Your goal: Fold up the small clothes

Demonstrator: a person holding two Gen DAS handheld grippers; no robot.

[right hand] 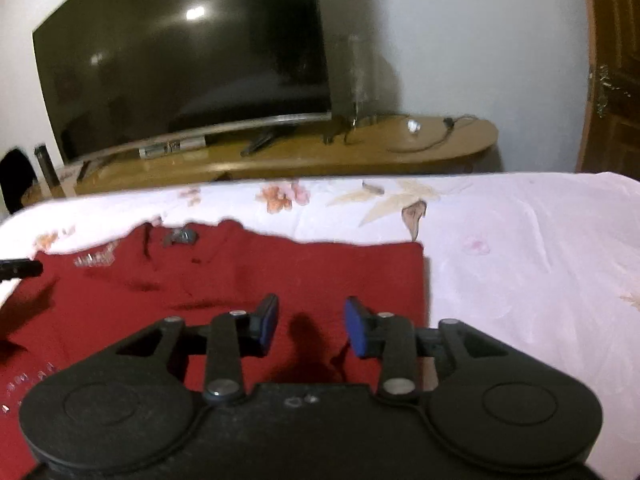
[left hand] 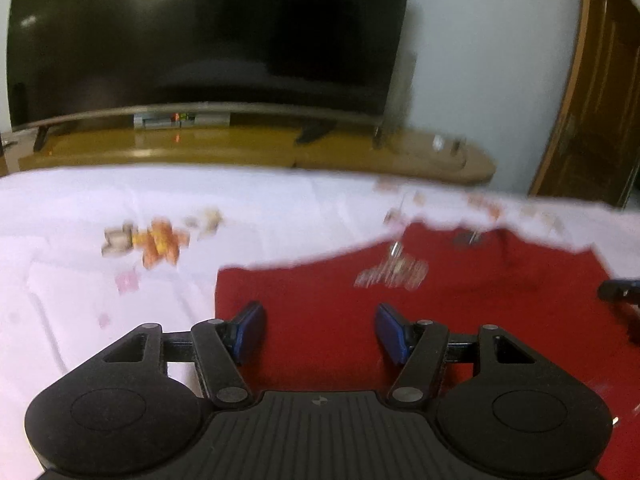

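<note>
In the left wrist view, your left gripper (left hand: 320,330) sits at the bottom centre of the frame, its blue pads (left hand: 252,330) spread apart with nothing between them; the fingers are released. Below and beyond them lies the red garment (left hand: 400,340), spread flat and filling the lower right of the frame. Its left edge runs just beside the left pad, and its far edge, with the collar and a pale blurred print (left hand: 392,272), sits right of centre. The garment rests on a white bedsheet (left hand: 100,300) with orange flower prints, which takes up the left and middle of the picture. At the right edge a dark tip of your other gripper (left hand: 618,291) shows above the cloth. A dark television (left hand: 200,40) on a wooden stand (left hand: 240,152) fills the top, with a wooden door (left hand: 592,92) at upper right.

In the right wrist view, your right gripper (right hand: 311,322) is at bottom centre, the pads parted and holding nothing, with bare red cloth showing in the gap. The red garment (right hand: 240,280) covers the lower left and centre; its right edge falls just right of the right pad, and its collar lies at upper left of the cloth. White bedsheet (right hand: 520,280) fills the right side. The left gripper's tip (right hand: 20,269) pokes in at the left edge, over the garment's corner. The television (right hand: 180,60) and stand (right hand: 360,152) sit across the top.
</note>
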